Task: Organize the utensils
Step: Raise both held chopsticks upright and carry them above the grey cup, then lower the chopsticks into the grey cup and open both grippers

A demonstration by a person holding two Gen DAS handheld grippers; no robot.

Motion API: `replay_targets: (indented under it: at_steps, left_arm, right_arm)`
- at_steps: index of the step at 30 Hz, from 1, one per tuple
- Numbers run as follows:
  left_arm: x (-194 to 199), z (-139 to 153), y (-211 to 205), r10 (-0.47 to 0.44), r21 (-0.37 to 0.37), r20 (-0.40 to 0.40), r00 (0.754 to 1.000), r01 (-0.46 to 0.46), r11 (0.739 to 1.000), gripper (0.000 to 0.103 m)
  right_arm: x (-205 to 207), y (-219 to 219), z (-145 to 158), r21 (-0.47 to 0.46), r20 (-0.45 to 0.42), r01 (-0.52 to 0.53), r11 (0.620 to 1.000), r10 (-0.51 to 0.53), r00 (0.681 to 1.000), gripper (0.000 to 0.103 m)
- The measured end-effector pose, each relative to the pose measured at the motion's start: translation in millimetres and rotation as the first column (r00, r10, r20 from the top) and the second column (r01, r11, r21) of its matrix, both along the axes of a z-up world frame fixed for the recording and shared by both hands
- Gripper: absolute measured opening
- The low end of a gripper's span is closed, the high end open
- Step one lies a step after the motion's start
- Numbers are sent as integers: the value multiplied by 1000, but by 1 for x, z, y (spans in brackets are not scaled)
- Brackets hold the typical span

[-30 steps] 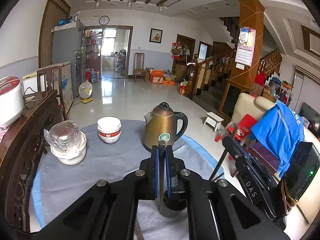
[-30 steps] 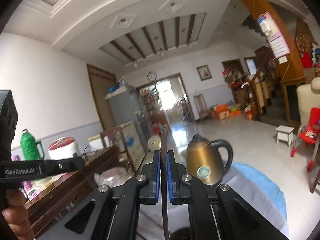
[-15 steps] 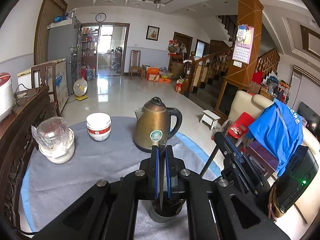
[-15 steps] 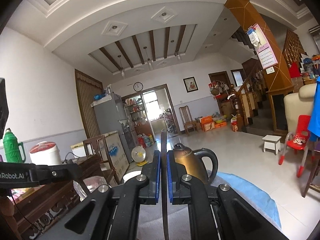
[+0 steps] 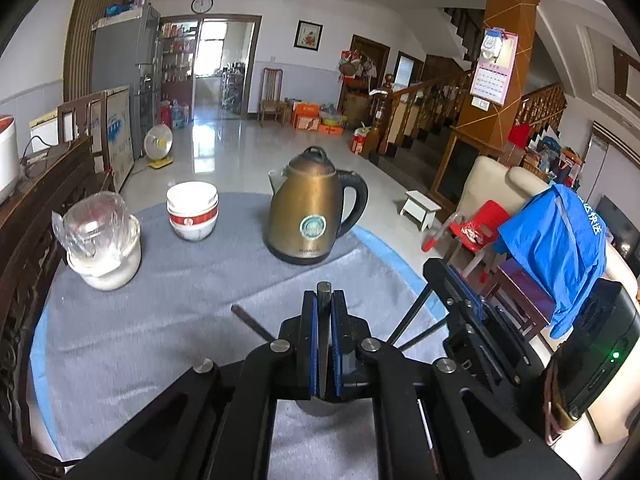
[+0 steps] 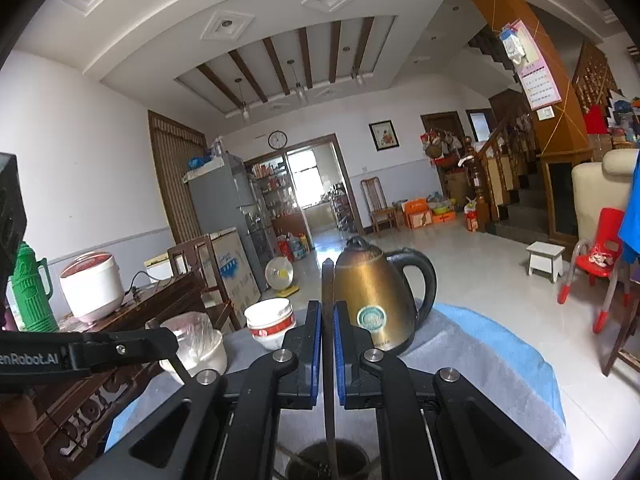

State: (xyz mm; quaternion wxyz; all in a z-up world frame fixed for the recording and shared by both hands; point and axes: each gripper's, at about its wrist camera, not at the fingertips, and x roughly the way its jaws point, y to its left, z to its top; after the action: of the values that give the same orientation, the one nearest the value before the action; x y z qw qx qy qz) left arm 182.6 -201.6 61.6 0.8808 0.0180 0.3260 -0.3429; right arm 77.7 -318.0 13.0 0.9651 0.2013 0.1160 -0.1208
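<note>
My left gripper [image 5: 323, 300] is shut on a dark chopstick [image 5: 323, 292] that runs upright between its blue pads. Its lower end reaches down to a dark round utensil holder [image 5: 320, 408], mostly hidden under the jaws. More dark chopsticks [image 5: 251, 322] lean out of the holder to the left and to the right. My right gripper [image 6: 327, 308] is shut on another dark chopstick [image 6: 328, 280], whose lower end dips into the holder [image 6: 328, 462]. The right gripper also shows in the left wrist view [image 5: 460, 292], close on the right.
A grey cloth [image 5: 160, 320] over a blue one covers the round table. A brass kettle [image 5: 316, 208], stacked white bowls [image 5: 193, 210] and a wrapped glass jar on a white bowl [image 5: 100, 240] stand at the back. A dark wooden sideboard [image 6: 152, 304] stands to the left.
My left gripper has tilted downward and lowered its chopstick toward the holder. My right gripper has also tilted down, so the holder and table now show below it.
</note>
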Motion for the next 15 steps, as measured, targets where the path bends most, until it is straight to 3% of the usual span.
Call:
replay_targets:
  at_steps: [9, 15]
  left_arm:
    - [-4, -16, 7, 12, 32, -36, 999, -11, 999, 7]
    - [-8, -21, 15, 38, 64, -17, 999, -37, 997, 9]
  right_arm:
    - [-11, 6, -6, 31, -40, -22, 999, 23, 999, 7]
    - [-18, 7, -10, 56, -62, -38, 998, 41, 997, 8]
